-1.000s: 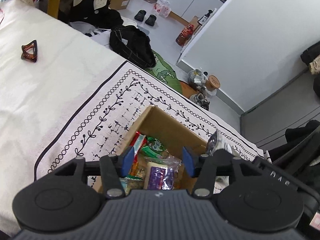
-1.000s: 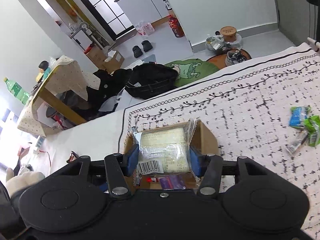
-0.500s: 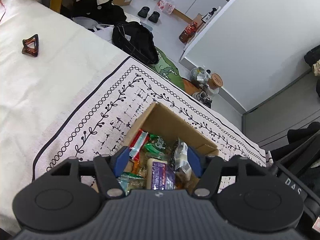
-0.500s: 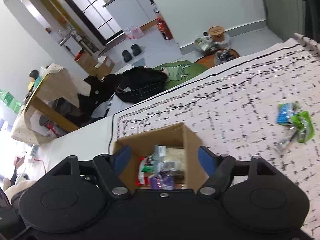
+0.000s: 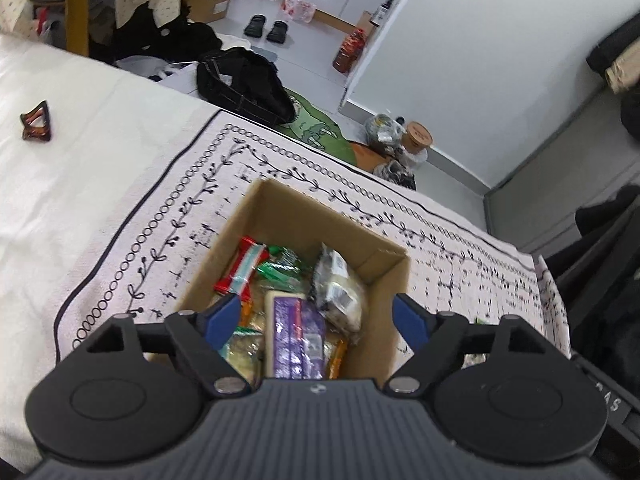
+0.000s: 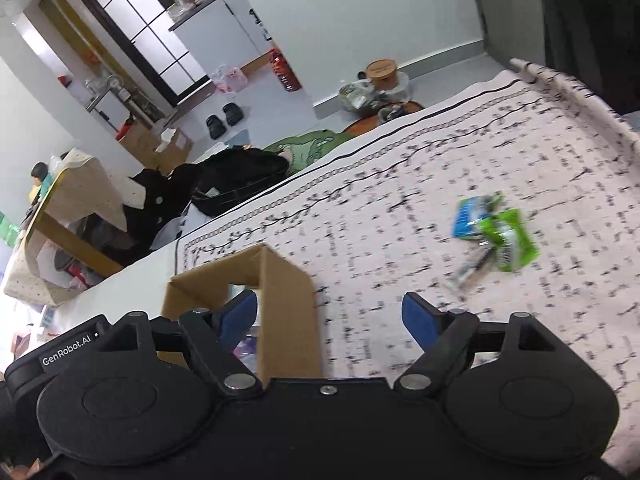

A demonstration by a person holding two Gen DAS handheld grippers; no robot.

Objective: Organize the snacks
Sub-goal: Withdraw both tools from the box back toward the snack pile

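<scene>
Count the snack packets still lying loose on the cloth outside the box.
3, clustered on the cloth right of the box: blue packet, green packet, silvery wrapper. Others may lie out of view.

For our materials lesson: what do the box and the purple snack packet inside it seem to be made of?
Box: plain brown cardboard, matte, with folded corner seams. Purple packet: probably thin plastic film, glossy, catching light in streaks.

pale walls [image 5: 460, 52], grey floor [image 5: 312, 36], black slippers [image 5: 268, 30], dark-framed window [image 6: 140, 28].
</scene>
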